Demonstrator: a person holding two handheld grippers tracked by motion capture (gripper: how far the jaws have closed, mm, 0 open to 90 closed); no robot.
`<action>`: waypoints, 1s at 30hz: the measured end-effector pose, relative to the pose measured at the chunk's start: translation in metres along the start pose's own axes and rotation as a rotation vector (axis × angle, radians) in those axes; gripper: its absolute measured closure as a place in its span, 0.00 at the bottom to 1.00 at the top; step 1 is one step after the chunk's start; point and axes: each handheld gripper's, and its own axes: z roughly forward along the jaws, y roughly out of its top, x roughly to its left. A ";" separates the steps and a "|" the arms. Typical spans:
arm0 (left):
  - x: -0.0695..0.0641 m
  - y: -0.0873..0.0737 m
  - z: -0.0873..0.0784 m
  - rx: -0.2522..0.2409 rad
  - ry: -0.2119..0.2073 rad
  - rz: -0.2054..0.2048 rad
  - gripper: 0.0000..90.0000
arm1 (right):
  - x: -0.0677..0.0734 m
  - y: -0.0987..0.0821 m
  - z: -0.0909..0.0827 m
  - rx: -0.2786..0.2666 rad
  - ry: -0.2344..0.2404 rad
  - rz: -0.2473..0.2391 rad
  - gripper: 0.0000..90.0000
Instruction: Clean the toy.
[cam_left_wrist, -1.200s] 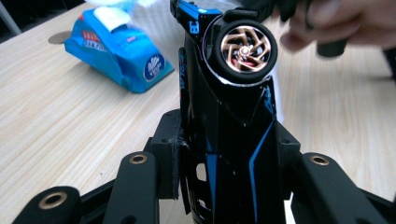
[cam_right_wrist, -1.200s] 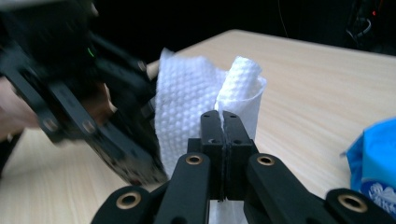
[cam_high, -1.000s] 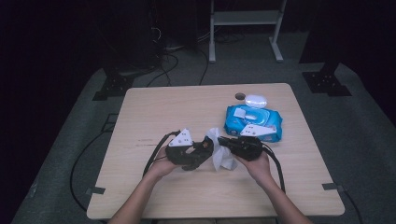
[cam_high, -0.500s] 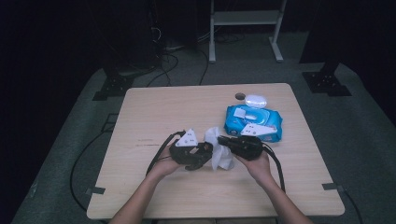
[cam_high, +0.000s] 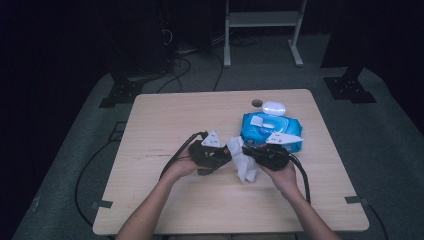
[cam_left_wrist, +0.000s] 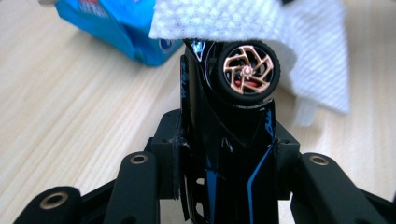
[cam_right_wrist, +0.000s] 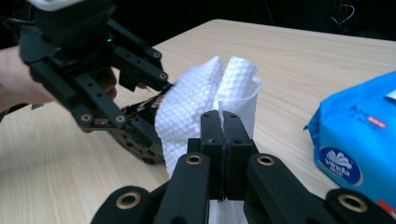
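— While the left gripper (cam_left_wrist: 224, 154) clamps the glossy black toy car with a bronze-spoked wheel (cam_left_wrist: 246, 70), where's the wipe?

— Pinched in the right gripper (cam_right_wrist: 223, 140): a white embossed wet wipe (cam_right_wrist: 205, 105), draped over the car's far end. Rub gently, keeping the car steady.

Showing white with a dimpled weave: the wipe (cam_right_wrist: 205, 100). Gleaming black with thin blue lines, just below the wipe: the toy car (cam_left_wrist: 224, 140), its wheel (cam_left_wrist: 246, 71) spoked in copper. Lying bright blue, beside the wipe: the wipe pack (cam_high: 270, 131).
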 end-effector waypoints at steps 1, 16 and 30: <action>0.000 0.000 0.003 0.021 0.003 0.001 0.63 | -0.001 -0.001 -0.001 0.003 0.001 0.001 0.98; 0.017 0.001 0.016 0.100 -0.003 -0.015 0.61 | -0.011 -0.003 -0.007 0.018 0.003 0.029 0.98; 0.035 -0.013 -0.034 -0.114 -0.028 -0.150 0.52 | -0.023 -0.009 -0.024 0.049 -0.025 0.033 0.98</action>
